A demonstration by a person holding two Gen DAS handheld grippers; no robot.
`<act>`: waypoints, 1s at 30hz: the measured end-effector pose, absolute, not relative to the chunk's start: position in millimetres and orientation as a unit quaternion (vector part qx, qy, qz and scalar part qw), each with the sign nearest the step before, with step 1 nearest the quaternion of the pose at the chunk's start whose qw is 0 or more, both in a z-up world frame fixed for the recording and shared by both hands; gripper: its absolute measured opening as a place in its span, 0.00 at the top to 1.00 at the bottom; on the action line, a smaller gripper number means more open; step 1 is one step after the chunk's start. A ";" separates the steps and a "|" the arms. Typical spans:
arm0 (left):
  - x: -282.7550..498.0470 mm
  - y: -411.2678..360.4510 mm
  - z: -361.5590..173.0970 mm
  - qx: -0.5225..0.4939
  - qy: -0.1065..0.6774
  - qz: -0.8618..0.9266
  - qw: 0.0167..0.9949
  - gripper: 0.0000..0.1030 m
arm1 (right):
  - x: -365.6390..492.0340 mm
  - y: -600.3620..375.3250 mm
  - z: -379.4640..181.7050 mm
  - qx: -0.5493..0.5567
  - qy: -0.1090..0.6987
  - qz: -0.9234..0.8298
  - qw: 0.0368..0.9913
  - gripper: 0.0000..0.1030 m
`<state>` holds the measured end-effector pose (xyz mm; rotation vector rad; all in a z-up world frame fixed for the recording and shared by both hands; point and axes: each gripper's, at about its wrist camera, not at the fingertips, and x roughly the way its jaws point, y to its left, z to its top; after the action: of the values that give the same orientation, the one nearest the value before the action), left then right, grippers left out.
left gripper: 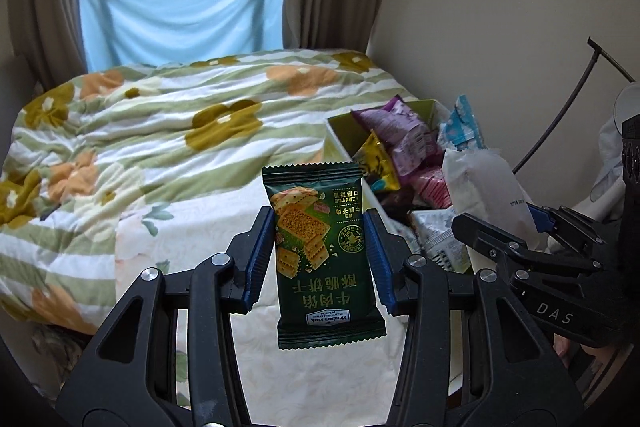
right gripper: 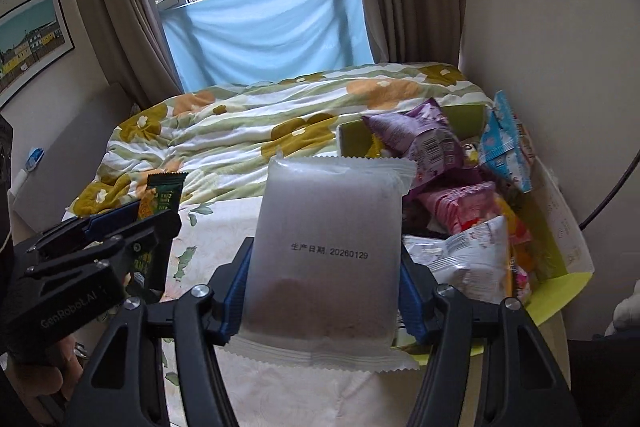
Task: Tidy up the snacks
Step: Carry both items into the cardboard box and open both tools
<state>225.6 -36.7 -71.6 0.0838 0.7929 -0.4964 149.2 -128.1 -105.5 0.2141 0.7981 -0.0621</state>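
Green cracker packet [left gripper: 320, 251] pinched upright between the closed blue pads of the left gripper [left gripper: 320, 259], white frosted snack pack [right gripper: 328, 255] clamped likewise in the right gripper [right gripper: 326, 291], both held above the pale sheet [left gripper: 200, 227], beside the green box [right gripper: 576, 275] heaped with snack bags, near the flowered quilt [left gripper: 160, 131].

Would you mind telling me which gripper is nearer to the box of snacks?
Right. The right gripper, holding the white packet, is right beside the snack box; the left gripper, holding the green cracker packet, is farther off over the bed.
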 end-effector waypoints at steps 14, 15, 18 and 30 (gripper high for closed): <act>210.4 -250.4 -92.9 0.030 0.423 -0.281 0.861 0.60 | 107.9 -301.9 -91.7 0.092 0.387 -0.072 0.915 0.43; 210.2 -260.2 -97.0 0.031 0.428 -0.279 0.859 0.60 | 106.4 -312.1 -92.7 0.092 0.389 -0.070 0.914 0.43; 212.0 -280.6 -109.3 0.033 0.447 -0.269 0.852 0.60 | 109.1 -332.1 -96.0 0.095 0.394 -0.062 0.912 0.43; 216.7 -214.5 -104.9 0.001 0.453 -0.172 0.875 0.05 | 122.3 -342.6 -103.4 0.097 0.397 -0.010 0.913 0.43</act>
<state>216.7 -214.5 -104.9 0.0012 0.9464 -0.3595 122.3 -342.6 -103.4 0.2001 0.8174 -0.0202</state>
